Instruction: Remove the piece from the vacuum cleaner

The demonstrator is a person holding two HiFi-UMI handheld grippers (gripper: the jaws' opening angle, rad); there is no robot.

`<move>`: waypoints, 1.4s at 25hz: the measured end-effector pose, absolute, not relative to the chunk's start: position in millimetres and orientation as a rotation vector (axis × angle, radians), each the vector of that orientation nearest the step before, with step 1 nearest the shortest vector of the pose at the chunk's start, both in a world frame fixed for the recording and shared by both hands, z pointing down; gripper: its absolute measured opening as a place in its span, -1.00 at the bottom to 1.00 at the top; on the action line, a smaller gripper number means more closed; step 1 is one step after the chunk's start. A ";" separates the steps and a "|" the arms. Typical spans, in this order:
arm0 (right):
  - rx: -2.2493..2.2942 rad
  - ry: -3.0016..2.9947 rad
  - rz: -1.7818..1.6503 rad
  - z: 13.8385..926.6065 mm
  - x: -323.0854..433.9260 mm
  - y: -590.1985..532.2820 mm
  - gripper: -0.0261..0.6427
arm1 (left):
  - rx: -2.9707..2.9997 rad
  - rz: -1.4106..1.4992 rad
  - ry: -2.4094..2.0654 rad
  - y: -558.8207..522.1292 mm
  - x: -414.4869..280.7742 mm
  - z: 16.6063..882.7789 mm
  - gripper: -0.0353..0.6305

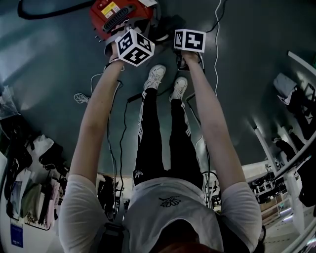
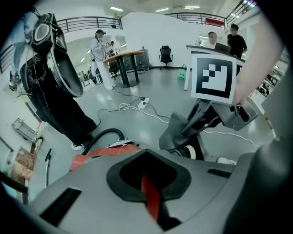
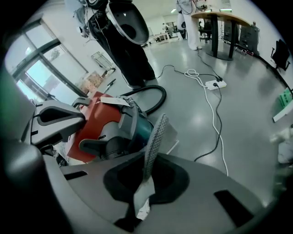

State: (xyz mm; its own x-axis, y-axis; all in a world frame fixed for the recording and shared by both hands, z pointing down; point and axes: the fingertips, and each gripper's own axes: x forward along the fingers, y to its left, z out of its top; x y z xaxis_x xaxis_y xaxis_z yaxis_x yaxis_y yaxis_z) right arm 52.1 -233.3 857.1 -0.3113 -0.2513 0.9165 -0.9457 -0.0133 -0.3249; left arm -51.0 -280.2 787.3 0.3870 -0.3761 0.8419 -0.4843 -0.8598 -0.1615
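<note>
The red vacuum cleaner (image 1: pixel 118 15) lies on the grey floor in front of the person's feet. In the left gripper view a thin red edge of the vacuum cleaner (image 2: pixel 150 194) runs between the jaws of my left gripper (image 2: pixel 151 201), which is shut on it. My right gripper (image 3: pixel 144 187) is shut on a flat grey mesh piece (image 3: pixel 154 137). The piece stands up out of the jaws just beside the vacuum's red body (image 3: pixel 96 114) and its teal part (image 3: pixel 139 128). The left gripper view shows the same grey piece (image 2: pixel 176 130) under the right gripper's marker cube (image 2: pixel 213 75).
The black hose (image 3: pixel 153 93) curls behind the vacuum. A white power strip (image 3: pixel 214 84) and cables trail over the floor to the right. A person in black trousers (image 3: pixel 126 50) stands close behind the vacuum. The wearer's white shoes (image 1: pixel 157 76) are just near the grippers.
</note>
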 end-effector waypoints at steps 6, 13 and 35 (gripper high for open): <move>1.294 -1.665 1.395 858.5 55.6 -224.3 -0.85 | 2.516 1.439 -0.816 -281.5 -52.5 788.0 -0.88; 1.376 -1.686 1.611 859.3 57.3 -212.8 -0.85 | 2.504 1.419 -0.845 -281.6 -52.6 787.6 -0.88; 1.349 -1.747 1.813 856.3 50.8 -182.8 -0.85 | 2.464 1.372 -0.925 -280.7 -53.4 785.0 -0.88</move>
State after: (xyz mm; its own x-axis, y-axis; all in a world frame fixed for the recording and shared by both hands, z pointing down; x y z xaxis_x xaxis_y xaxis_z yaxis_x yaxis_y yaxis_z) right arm 50.8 -182.8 856.3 -0.5227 -0.3877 0.7593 -0.7445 -0.2264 -0.6281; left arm -53.4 -280.7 785.0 0.3831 -0.4335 0.8157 -0.5933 -0.7923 -0.1425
